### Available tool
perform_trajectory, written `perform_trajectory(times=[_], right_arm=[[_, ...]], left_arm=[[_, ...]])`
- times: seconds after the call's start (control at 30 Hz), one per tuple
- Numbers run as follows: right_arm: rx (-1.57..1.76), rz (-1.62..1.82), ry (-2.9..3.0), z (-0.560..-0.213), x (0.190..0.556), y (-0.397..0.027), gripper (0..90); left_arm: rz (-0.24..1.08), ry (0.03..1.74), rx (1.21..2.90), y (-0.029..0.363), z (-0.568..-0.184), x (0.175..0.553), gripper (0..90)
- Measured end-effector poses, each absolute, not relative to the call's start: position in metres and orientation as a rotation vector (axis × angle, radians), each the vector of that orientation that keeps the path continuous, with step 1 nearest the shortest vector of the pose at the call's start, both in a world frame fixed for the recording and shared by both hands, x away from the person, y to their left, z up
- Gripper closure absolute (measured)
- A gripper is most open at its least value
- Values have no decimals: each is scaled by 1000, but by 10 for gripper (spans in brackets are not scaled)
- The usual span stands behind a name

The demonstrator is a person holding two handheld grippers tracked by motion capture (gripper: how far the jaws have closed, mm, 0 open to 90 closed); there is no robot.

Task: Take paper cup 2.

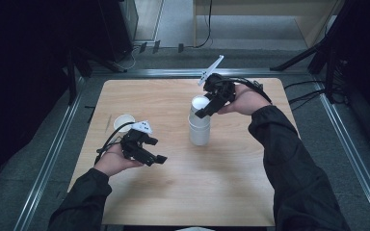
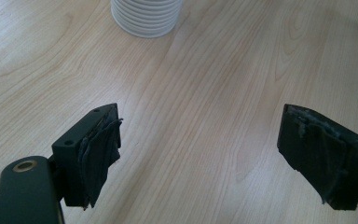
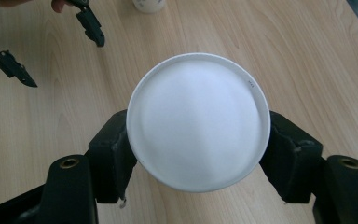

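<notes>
The right gripper (image 1: 203, 109) is clenching the top cup of the stack of white paper cups (image 1: 199, 126) standing upside down mid-table. Its own view is showing what the high view hides: both pads pressing the top cup's (image 3: 198, 121) sides below its round base. The left gripper (image 1: 155, 156) is hovering left of the stack, jaws spread, nothing between. A single white cup (image 1: 123, 121) is sitting farther left.

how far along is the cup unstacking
Done: one single cup stands apart near the left gripper, which is open and empty. In hand: the right gripper clamps the top cup of the upside-down stack. Left: lifting it off, plus the remaining cups.
</notes>
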State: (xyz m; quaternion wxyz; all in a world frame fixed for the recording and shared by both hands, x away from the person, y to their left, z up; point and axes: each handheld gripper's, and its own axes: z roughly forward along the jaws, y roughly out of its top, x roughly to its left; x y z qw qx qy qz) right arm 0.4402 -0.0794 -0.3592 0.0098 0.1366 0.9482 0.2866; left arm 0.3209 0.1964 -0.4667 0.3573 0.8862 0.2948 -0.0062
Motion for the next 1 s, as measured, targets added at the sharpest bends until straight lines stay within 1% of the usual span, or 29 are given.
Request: perform_trajectory(times=[0.57,0.8,1.0], right_arm=[[383,923,2921,-306,428,-88,333],[365,934,2927,-285,413,-98,336],[325,945,2934,-280,393,-108,336]], left_arm=[[-30,760,2279,199,-470,324,136],[-31,763,2268,199,-470,323,136],[-28,757,2254,198,-468,322,136]])
